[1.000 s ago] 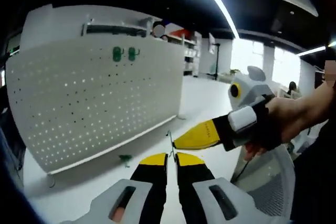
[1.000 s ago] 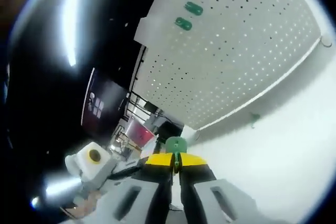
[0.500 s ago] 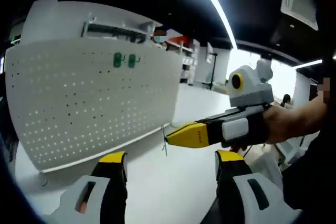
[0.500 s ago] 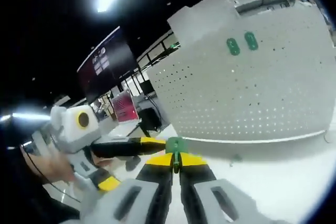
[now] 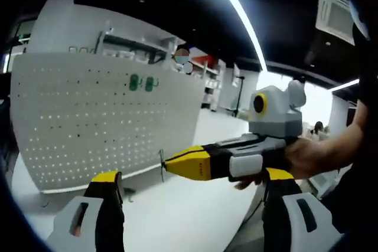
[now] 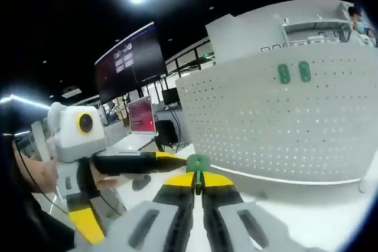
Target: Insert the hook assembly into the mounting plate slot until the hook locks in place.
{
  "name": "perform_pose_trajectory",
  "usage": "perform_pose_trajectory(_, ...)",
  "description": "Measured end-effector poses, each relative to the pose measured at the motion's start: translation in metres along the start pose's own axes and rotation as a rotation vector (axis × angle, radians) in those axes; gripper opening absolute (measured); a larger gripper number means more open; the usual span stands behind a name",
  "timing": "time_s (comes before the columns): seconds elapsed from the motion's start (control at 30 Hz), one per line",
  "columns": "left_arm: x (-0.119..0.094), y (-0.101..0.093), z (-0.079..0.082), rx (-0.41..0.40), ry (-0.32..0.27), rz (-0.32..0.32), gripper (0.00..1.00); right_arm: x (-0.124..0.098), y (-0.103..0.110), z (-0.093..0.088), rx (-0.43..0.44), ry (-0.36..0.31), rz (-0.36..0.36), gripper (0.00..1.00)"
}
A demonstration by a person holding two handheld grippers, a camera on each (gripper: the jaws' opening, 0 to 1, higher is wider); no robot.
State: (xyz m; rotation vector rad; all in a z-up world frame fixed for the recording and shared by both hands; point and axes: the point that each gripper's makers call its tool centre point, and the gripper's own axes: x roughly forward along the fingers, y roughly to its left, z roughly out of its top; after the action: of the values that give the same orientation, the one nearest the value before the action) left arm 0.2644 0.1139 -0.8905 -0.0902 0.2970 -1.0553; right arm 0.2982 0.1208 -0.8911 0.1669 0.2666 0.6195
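Since a second ago our left gripper [image 5: 189,205] has gone from jaws pressed together on the thin wire end of the hook to jaws standing wide apart, holding nothing. Our right gripper [image 6: 198,182] has kept its jaws clamped on the hook [image 6: 198,162], whose green plate stands up just past the yellow tips. So the hook now hangs from the right gripper alone, and we judge the hand-over between the two done.

From the left gripper view, the right gripper [image 5: 184,163] crosses in front of us, pointing toward the pegboard [image 5: 88,122], with the hook's thin wire [image 5: 162,166] showing at its tip, still well apart from the board. Two green hooks [image 5: 142,83] already sit side by side high on the pegboard. Another small green piece [image 5: 128,191] lies on the white table [image 5: 195,216] near the board's foot.

We judge insertion not yet begun: the hook needs carrying up to a free slot, likely beside the mounted pair, then pressing in until it locks. With one gripper holding, the thin wire could twist in the jaws as it meets the holes.
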Motion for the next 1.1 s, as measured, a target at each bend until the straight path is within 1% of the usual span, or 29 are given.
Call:
perform_pose_trajectory(0.1, -0.003, 0.002, 0.000, -0.004, -0.004, 0.008, 1.00, 0.001, -0.001, 0.002, -0.006, -0.006, -0.002, 0.00)
perform_pose_trajectory(0.27, -0.007, 0.007, 0.003, -0.023, -0.016, 0.023, 1.00, 0.003, -0.007, 0.006, -0.040, -0.020, -0.033, 0.00)
perform_pose_trajectory(0.47, -0.011, 0.012, 0.007, -0.024, -0.029, 0.043, 1.00, 0.005, -0.026, 0.019, -0.088, -0.063, -0.120, 0.00)
perform_pose_trajectory(0.5, -0.011, 0.014, 0.007, -0.025, -0.031, 0.048, 1.00, 0.005, -0.032, 0.023, -0.123, -0.071, -0.152, 0.00)
perform_pose_trajectory(0.57, -0.012, 0.018, 0.006, -0.018, -0.023, 0.066, 1.00, 0.006, -0.041, 0.028, -0.156, -0.081, -0.190, 0.00)
perform_pose_trajectory(0.6, -0.013, 0.020, 0.004, -0.011, -0.017, 0.076, 1.00, 0.006, -0.047, 0.030, -0.175, -0.082, -0.221, 0.00)
perform_pose_trajectory(0.63, -0.014, 0.022, 0.003, -0.012, -0.017, 0.079, 1.00, 0.005, -0.057, 0.035, -0.192, -0.094, -0.269, 0.00)
perform_pose_trajectory(0.67, -0.015, 0.024, 0.002, -0.018, -0.015, 0.084, 1.00, 0.005, -0.061, 0.038, -0.199, -0.106, -0.284, 0.00)
perform_pose_trajectory(0.7, -0.016, 0.026, 0.002, -0.022, -0.016, 0.089, 1.00, 0.005, -0.068, 0.041, -0.187, -0.115, -0.308, 0.00)
perform_pose_trajectory(0.77, -0.017, 0.029, 0.001, -0.026, -0.016, 0.100, 1.00, 0.006, -0.076, 0.045, -0.178, -0.126, -0.327, 0.00)
perform_pose_trajectory(0.83, -0.018, 0.032, -0.002, -0.018, -0.003, 0.115, 1.00, 0.006, -0.085, 0.050, -0.190, -0.136, -0.355, 0.00)
perform_pose_trajectory(1.1, -0.020, 0.039, -0.006, -0.035, 0.005, 0.128, 1.00, 0.008, -0.116, 0.068, -0.213, -0.169, -0.426, 0.00)
